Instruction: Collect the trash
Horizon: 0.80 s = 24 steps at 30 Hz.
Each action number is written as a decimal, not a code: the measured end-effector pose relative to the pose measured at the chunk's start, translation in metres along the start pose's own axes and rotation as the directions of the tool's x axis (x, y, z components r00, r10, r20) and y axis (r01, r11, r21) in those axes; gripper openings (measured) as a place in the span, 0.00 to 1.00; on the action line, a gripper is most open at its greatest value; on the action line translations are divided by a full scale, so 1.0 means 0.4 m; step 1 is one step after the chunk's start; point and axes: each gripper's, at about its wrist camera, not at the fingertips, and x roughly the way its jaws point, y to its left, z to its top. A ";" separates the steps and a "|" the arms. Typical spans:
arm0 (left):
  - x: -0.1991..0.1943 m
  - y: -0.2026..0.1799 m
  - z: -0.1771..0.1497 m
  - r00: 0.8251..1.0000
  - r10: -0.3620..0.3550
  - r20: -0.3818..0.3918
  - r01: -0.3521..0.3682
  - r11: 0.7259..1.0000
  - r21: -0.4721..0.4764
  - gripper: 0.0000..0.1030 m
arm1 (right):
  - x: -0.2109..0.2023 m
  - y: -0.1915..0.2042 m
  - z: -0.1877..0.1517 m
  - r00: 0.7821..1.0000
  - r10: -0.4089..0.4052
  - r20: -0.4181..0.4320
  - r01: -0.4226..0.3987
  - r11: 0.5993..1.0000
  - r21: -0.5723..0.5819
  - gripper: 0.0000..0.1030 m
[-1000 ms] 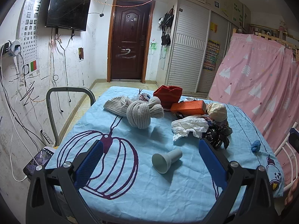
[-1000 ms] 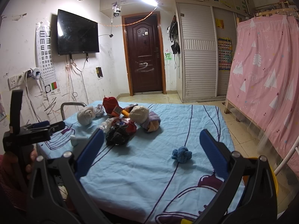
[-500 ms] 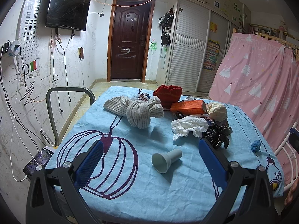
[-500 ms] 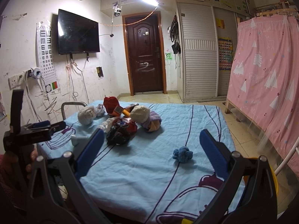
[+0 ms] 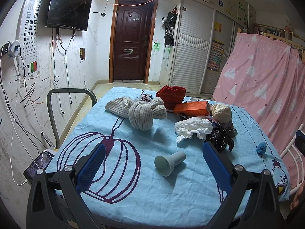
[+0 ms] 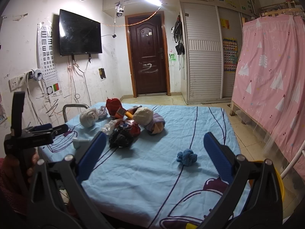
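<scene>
Nothing had shifted: left gripper (image 5: 153,161) and right gripper (image 6: 152,149) both stayed spread, empty; crumpled white paper (image 5: 192,128) at one o'clock remained uncollected.

The blue bedsheet (image 5: 144,190) is matt woven cloth, lightly creased. At its 12 o'clock lies a ribbed knit scarf (image 5: 141,112), soft and woolly, with a red knit hat (image 5: 171,95) beyond. The orange box (image 5: 192,107) looks like smooth printed cardboard. Toward 2 o'clock a white tissue (image 5: 192,128) is crumpled thin paper, and the black bag (image 5: 222,136) beside it is glossy crinkled plastic. The pale funnel (image 5: 169,162) is smooth matt plastic. The small blue ball (image 6: 186,158) looks fuzzy, like chenille. Both grippers' pads (image 5: 91,168) are blue and finely ribbed.
</scene>
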 end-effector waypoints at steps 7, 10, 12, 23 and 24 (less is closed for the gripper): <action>0.014 -0.003 -0.010 1.000 -0.009 -0.009 0.009 1.000 0.004 0.90 | 0.000 0.001 -0.003 1.000 -0.003 -0.003 0.003 1.000 0.001 0.95; 0.019 -0.005 -0.015 0.999 -0.042 -0.026 0.042 0.999 0.006 0.90 | 0.018 0.007 -0.021 1.000 -0.013 -0.022 0.013 1.000 0.001 0.95; 0.024 -0.007 -0.017 0.997 -0.061 -0.037 0.061 0.998 0.003 0.90 | 0.027 0.008 -0.029 0.999 -0.033 -0.034 0.033 0.999 -0.001 0.95; 0.106 -0.028 -0.041 0.986 -0.090 -0.138 0.099 0.994 0.055 0.65 | 0.115 -0.060 -0.071 0.989 -0.062 -0.133 0.067 0.997 0.028 0.95; 0.116 -0.029 -0.041 0.985 -0.089 -0.145 0.098 0.993 0.058 0.64 | 0.125 -0.069 -0.070 0.988 -0.062 -0.142 0.067 0.997 0.030 0.95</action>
